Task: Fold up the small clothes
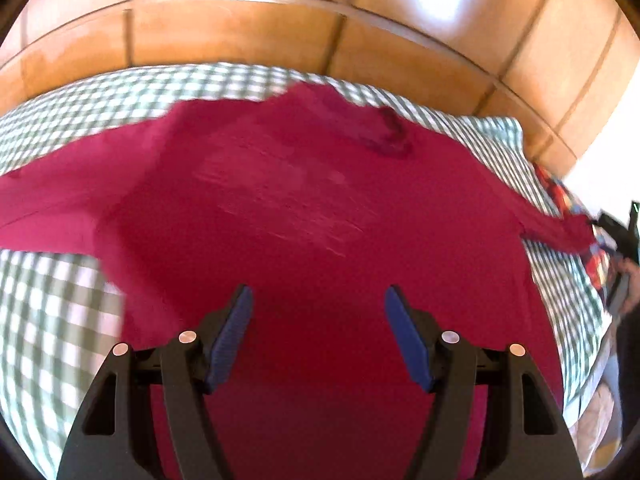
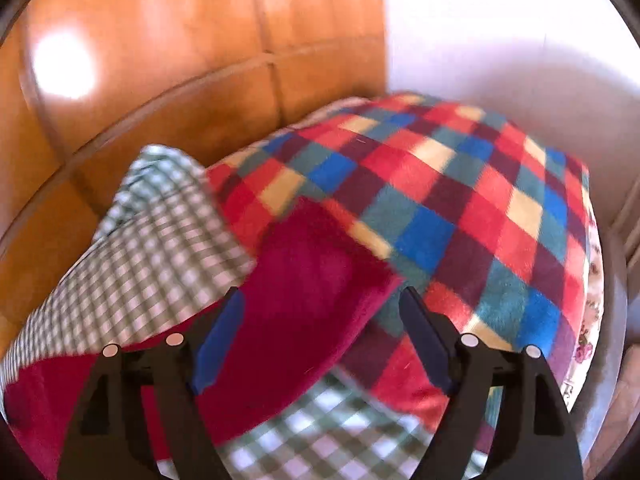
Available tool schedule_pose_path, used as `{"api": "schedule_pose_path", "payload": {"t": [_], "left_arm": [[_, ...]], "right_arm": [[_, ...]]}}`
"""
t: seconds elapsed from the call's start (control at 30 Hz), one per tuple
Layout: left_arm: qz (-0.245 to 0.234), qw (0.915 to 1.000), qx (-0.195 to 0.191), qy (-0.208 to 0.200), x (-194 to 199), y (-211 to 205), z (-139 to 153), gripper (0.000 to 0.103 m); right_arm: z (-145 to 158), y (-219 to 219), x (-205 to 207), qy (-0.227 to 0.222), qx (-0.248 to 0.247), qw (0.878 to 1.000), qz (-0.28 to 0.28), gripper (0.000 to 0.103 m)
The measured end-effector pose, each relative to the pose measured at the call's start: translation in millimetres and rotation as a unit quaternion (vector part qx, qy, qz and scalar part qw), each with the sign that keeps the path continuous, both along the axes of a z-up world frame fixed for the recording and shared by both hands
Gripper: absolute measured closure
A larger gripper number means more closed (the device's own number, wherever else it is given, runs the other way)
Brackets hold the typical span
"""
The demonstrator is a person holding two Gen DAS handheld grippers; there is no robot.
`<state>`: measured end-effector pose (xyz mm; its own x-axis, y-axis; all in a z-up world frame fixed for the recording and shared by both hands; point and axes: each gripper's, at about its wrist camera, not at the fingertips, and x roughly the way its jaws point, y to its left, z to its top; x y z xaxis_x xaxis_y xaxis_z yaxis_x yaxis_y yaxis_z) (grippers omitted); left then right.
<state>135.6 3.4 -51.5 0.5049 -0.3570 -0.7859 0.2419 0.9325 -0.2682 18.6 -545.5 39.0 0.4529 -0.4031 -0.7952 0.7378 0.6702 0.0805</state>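
A crimson long-sleeved shirt (image 1: 300,200) lies spread, front down or up I cannot tell, on a green-and-white checked cloth (image 1: 52,320). My left gripper (image 1: 319,292) hovers over the shirt's body, open, with nothing pinched between its blue pads. One sleeve stretches off to the right. In the right wrist view that sleeve's end (image 2: 312,264) rests partly on a multicoloured checked blanket (image 2: 460,200). My right gripper (image 2: 321,292) stands open just above the cuff, its pads clear of the fabric.
Glossy wooden panelling (image 1: 240,28) rises behind the bed, and a white wall (image 2: 500,40) closes the right side. The checked cloth (image 2: 160,240) is rumpled at its far corner. A person's hand (image 1: 630,280) shows at the right edge of the left wrist view.
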Motion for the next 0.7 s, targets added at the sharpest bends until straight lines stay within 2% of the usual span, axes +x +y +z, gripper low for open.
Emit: {"api": "schedule_pose_path", "payload": {"t": [0.07,0.17,0.27,0.3,0.37,0.5,0.6,0.7], "left_arm": [[0.035,0.9993,-0.015,0.001,1.1,22.1,4.1,0.036],[0.111,0.9925,-0.050,0.006,-1.7,71.7,5.3,0.036],[0.187,0.9792,-0.077,0.011,-15.4,127.3,1.2,0.036],[0.208,0.9740,-0.088,0.016,-21.1,145.3,-1.8,0.036],[0.233,0.9666,-0.103,0.025,-32.1,172.0,-6.8,0.036],[0.250,0.9565,-0.147,0.033,-46.0,203.9,-11.1,0.036],[0.266,0.9454,-0.183,0.039,-36.8,213.6,-14.6,0.036],[0.272,0.9393,-0.204,0.044,-24.4,213.0,-19.7,0.036]], "right_arm": [[8.9,26.1,3.4,-0.012,-0.005,0.999,0.034,0.015],[13.8,83.8,16.2,-0.035,0.022,0.993,0.112,0.011],[11.0,154.5,32.1,-0.043,0.047,0.978,0.201,0.010],[7.1,188.5,38.7,-0.043,0.059,0.968,0.240,0.010],[1.3,236.4,47.1,-0.039,0.066,0.955,0.287,0.009],[-16.7,307.3,56.5,-0.021,0.074,0.937,0.342,0.009],[-37.2,335.4,57.3,0.000,0.052,0.936,0.348,0.009],[-61.2,339.3,53.4,0.021,0.052,0.940,0.338,0.009]]}}
